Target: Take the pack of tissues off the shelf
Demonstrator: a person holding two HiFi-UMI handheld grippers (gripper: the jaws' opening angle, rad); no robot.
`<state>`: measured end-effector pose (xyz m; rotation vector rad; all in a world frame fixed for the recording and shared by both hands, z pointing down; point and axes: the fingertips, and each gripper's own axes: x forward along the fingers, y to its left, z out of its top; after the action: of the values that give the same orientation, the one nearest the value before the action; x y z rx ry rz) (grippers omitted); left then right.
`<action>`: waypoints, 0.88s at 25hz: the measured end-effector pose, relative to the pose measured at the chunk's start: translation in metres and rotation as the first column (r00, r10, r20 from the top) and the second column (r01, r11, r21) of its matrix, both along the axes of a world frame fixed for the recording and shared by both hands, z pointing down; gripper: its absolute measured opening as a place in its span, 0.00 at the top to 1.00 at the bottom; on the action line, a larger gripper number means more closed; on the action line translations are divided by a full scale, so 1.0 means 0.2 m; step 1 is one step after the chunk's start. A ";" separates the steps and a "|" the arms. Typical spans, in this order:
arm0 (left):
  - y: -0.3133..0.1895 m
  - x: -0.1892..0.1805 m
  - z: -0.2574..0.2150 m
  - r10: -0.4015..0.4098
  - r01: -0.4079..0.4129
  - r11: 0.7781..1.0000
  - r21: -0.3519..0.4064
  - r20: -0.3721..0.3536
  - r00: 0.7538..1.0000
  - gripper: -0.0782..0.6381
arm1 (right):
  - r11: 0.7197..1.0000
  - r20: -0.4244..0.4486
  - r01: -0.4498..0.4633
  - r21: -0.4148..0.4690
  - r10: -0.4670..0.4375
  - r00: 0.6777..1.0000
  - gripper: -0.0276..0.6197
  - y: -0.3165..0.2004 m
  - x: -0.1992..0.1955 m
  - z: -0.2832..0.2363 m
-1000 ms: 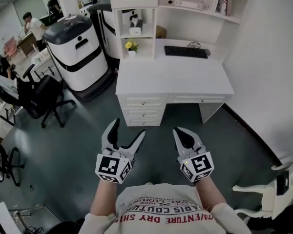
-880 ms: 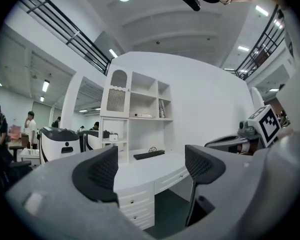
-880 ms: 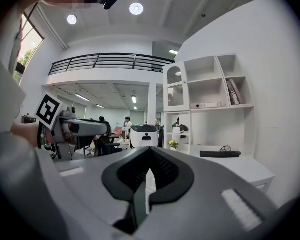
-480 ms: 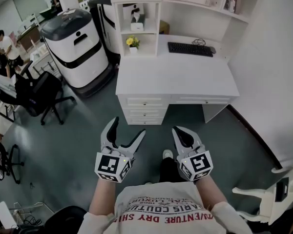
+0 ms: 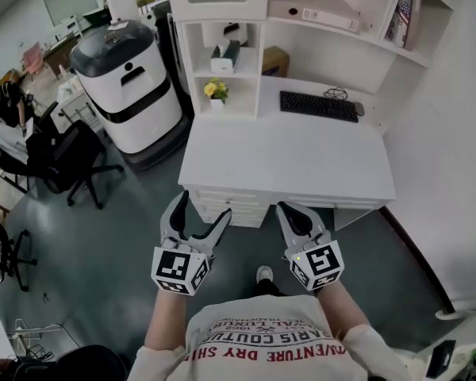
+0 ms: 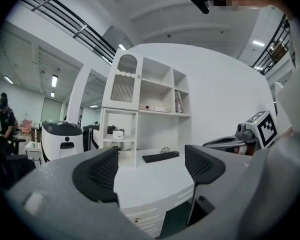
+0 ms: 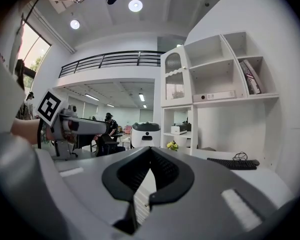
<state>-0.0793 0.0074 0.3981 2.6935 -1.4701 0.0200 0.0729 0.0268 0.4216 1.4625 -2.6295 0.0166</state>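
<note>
The pack of tissues is a small pale box. It stands in the open middle compartment of the white shelf at the back left of the counter, just above the compartment with yellow flowers. A black keyboard lies to its right on the counter.

Both hands are held low in front of the body, well apart from the shelf, and both point toward the counter. The left tongs are released, the jaws spread wide with nothing between them. The right tongs are clenched, the jaw tips meet and they hold nothing.
</note>
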 end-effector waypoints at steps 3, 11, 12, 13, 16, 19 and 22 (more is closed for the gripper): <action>-0.18 0.11 -0.01 -0.027 0.027 1.000 -0.001 -0.003 1.000 0.30 | 1.000 0.000 0.019 0.006 -0.019 1.000 0.95 -0.20 0.13 -0.03; -0.58 0.31 -0.01 -0.104 0.104 0.995 0.000 0.006 0.995 0.30 | 0.998 0.017 0.063 -0.004 -0.063 0.998 0.96 -0.60 0.35 0.00; -0.62 0.32 0.00 -0.115 0.115 0.993 -0.005 0.009 0.993 0.30 | 0.998 0.019 0.069 -0.007 -0.069 0.997 0.95 -0.64 0.36 0.00; -0.66 0.32 0.00 -0.124 0.124 0.992 -0.012 0.012 0.992 0.30 | 0.997 0.023 0.074 -0.009 -0.074 0.997 0.95 -0.67 0.36 0.00; -0.77 0.31 0.03 -0.150 0.151 0.988 -0.032 0.030 0.988 0.30 | 0.997 0.032 0.082 -0.012 -0.082 0.996 0.95 -0.78 0.36 0.00; -0.90 0.28 0.06 -0.174 0.175 0.983 -0.055 0.030 0.984 0.30 | 0.996 0.033 0.087 -0.017 -0.087 0.996 0.95 -0.89 0.35 0.01; -1.05 0.25 0.07 -0.179 0.180 0.981 -0.067 0.020 0.984 0.29 | 0.996 0.029 0.084 -0.014 -0.084 0.996 0.95 -1.01 0.32 0.02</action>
<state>-0.0289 -0.2019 0.4125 2.5023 -1.6784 0.0781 0.1376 -0.1750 0.4248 1.3558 -2.7048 0.0498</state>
